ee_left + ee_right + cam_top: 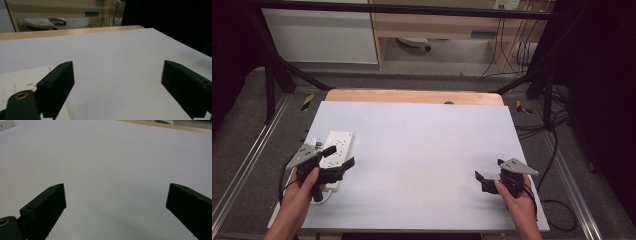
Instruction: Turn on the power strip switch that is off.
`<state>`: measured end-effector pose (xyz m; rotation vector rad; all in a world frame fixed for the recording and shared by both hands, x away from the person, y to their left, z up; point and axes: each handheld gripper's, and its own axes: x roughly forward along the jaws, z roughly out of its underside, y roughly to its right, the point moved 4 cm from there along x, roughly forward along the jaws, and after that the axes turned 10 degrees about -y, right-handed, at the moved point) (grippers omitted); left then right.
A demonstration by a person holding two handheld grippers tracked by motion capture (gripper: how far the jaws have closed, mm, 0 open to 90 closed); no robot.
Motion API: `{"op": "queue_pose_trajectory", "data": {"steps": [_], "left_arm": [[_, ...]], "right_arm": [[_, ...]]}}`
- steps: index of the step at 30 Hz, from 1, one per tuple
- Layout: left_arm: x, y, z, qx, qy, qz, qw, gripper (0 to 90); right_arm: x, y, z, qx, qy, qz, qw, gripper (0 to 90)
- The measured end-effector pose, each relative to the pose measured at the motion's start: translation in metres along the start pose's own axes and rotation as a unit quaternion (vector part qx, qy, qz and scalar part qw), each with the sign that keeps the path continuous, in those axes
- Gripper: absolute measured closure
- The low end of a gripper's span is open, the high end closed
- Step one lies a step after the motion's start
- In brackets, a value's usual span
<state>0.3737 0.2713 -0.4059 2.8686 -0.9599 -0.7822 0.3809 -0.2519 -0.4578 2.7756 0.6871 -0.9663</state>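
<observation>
Lower left of high view: white power strip [335, 150] on the white tabletop [422, 150]. Left gripper [339, 158] hovers over its near end, jaws spread, holding nothing. Lower right: right gripper [488, 176], jaws spread, above bare tabletop, well apart from the strip.

Power strip [334, 150] on sheet [422, 150], near left edge. Left gripper [338, 157] over strip's near end. Right gripper [488, 175] well apart, near sheet's right front corner. Table [412, 96] edge behind sheet; cables [557, 145] on floor right.
</observation>
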Motion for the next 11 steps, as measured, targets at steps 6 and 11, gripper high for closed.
{"op": "queue_pose_trajectory", "data": {"steps": [6, 11], "left_arm": [[-0.019, -0.005, 0.025, -0.003, -0.003, -0.021, 0.9998, 11.7], [-0.029, -0.011, 0.038, 0.003, -0.006, -0.042, 0.9991, 10.5]], "right_arm": [[0.001, 0.001, 0.001, 0.001, -0.005, 0.002, 1.0000, 3.1], [0.012, 0.004, 0.009, 0.004, -0.052, 0.018, 0.9985, 2.4]]}}
